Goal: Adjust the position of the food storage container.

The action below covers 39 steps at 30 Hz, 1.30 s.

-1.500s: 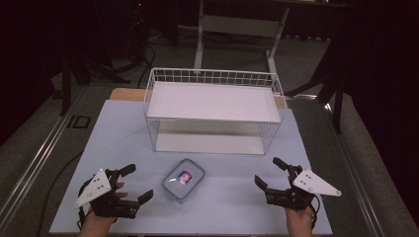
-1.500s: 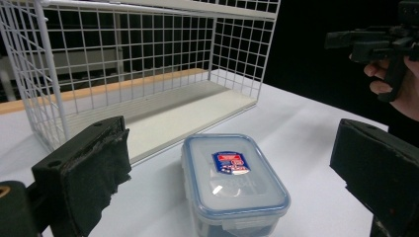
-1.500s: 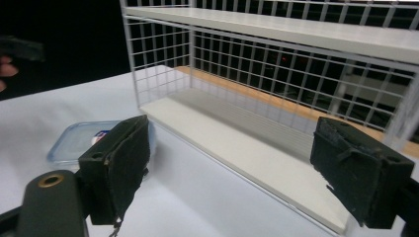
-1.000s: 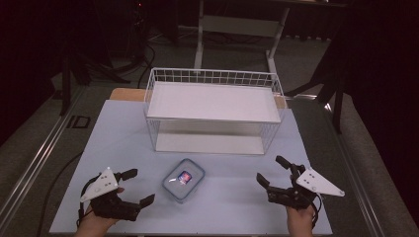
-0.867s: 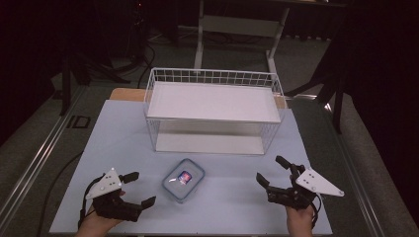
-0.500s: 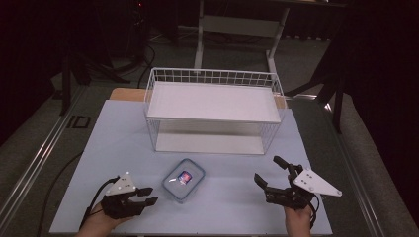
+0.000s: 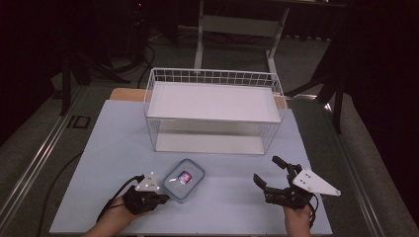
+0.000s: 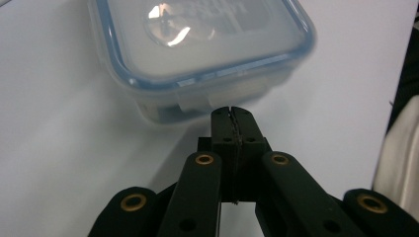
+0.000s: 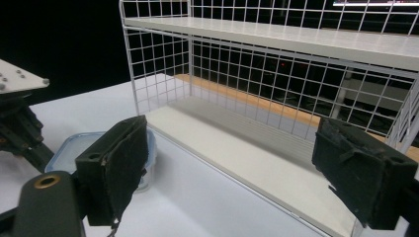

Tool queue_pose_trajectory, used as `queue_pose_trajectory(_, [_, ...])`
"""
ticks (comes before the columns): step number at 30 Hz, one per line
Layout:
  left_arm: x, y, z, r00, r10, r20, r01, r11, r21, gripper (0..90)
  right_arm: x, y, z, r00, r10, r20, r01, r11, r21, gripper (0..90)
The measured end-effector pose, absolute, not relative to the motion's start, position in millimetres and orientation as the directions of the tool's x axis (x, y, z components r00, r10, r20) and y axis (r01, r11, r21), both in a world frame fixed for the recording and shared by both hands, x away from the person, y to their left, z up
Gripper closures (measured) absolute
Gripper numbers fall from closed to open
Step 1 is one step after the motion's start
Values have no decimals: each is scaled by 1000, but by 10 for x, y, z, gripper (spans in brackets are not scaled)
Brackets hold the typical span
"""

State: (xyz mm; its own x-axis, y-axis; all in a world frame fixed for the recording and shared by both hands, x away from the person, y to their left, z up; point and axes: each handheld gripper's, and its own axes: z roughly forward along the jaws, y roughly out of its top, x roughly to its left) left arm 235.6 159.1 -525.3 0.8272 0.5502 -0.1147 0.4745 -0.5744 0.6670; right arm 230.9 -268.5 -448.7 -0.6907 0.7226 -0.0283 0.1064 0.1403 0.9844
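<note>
**Left jaws pressed together at the container, right jaws spread wide**

Left gripper (image 7: 159, 198) sits low at the near-left of the pale blue table (image 7: 113, 148), held by a hand (image 7: 116, 217) coming in from the bottom edge. In the left gripper view its jaws are fully together, nothing between them, tips just in front of the container's near side wall; whether they touch it I can't tell.

Clear plastic container with blue-rimmed lid (image 7: 184, 179) lies flat on the table, near-centre, just right of the left gripper and in front of the rack. Small coloured label on the lid. It's partly behind the right gripper's left-hand jaw in the right gripper view (image 9: 74, 148).

White wire rack (image 7: 213, 109) with two white shelves stands at mid-table, behind the container.

Right gripper (image 7: 272, 173) rests at near-right, well apart from the container, jaws wide and empty, aimed toward the rack's lower shelf.
</note>
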Motion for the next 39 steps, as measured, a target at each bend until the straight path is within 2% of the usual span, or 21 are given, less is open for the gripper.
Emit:
queue_pose_trajectory(11, [2692, 1527, -5255, 770, 635, -64, 492, -527, 693, 900, 2308, -2677, -4496, -698, 716, -27, 109, 143, 984, 141])
queue_pose_trajectory(27, [3065, 1307, -5255, 701, 705, -102, 541, -434, 720, 900, 2323, -2640, -4529, -713, 701, -17, 131, 157, 979, 142])
queue_pose_trajectory(39, [3248, 1133, -5290, 681, 728, -77, 531, -418, 737, 900, 2330, -2618, -4559, -718, 696, -10, 142, 160, 977, 142])
